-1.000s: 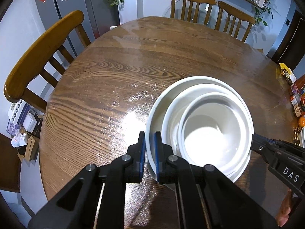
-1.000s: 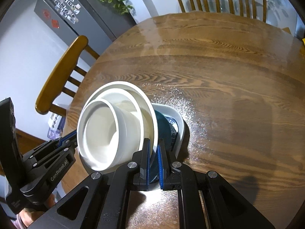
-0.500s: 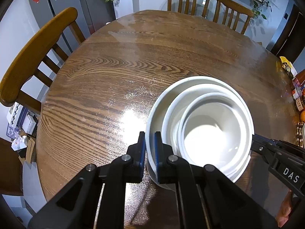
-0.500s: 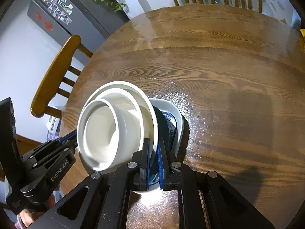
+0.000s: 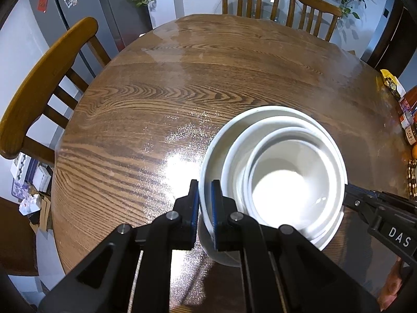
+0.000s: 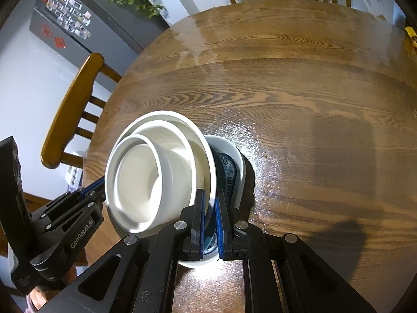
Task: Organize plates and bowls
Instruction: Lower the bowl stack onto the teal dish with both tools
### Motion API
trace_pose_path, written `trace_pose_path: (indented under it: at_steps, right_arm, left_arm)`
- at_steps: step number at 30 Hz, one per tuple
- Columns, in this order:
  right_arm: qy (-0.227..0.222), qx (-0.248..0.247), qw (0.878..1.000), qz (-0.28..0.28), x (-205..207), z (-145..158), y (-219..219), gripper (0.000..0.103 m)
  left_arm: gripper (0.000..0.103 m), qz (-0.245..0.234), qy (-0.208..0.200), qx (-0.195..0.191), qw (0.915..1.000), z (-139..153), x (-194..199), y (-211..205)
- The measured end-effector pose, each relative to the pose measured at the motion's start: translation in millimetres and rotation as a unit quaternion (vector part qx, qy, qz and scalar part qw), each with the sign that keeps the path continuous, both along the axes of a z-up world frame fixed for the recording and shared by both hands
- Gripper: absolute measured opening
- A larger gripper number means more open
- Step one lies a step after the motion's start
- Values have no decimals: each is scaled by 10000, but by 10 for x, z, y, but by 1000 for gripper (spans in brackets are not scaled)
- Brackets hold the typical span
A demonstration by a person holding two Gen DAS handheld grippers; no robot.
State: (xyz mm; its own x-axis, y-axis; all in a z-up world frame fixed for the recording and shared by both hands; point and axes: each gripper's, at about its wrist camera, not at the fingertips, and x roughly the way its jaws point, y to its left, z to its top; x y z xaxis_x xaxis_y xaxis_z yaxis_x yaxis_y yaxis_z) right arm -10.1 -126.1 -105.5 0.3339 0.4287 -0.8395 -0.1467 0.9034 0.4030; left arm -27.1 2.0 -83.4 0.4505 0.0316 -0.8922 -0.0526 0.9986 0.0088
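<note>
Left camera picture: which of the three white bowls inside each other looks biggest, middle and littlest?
1. Outer white bowl, clamped at opposite rims by the left gripper and right gripper.
2. Middle white bowl, nested inside it.
3. Inner white bowl, the smallest.
Nesting makes this order sure.

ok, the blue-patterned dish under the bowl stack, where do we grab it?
Its raised white rim on the exposed right side, from above, one finger inside and one outside. The stack of white bowls covers the left half of the blue-patterned dish, so only that arc is free.
</note>
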Motion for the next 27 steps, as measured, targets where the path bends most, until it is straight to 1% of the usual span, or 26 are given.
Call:
trace_pose_path:
  at_steps: [13,24,27]
  right_arm:
    - [51,50,9999,-83,15,-17,-23,11]
    - [-171,-143,9997,-115,-5,26,26,11]
    - [-202,-126,9996,-148,-6,38,17,11]
  left_arm:
    - [4,-33,-31,55,10000,-9,32,-4]
    - [5,-34,-69,5,10000,-25,29,9]
    - [6,-25,-58,-51,10000,-33,34,24]
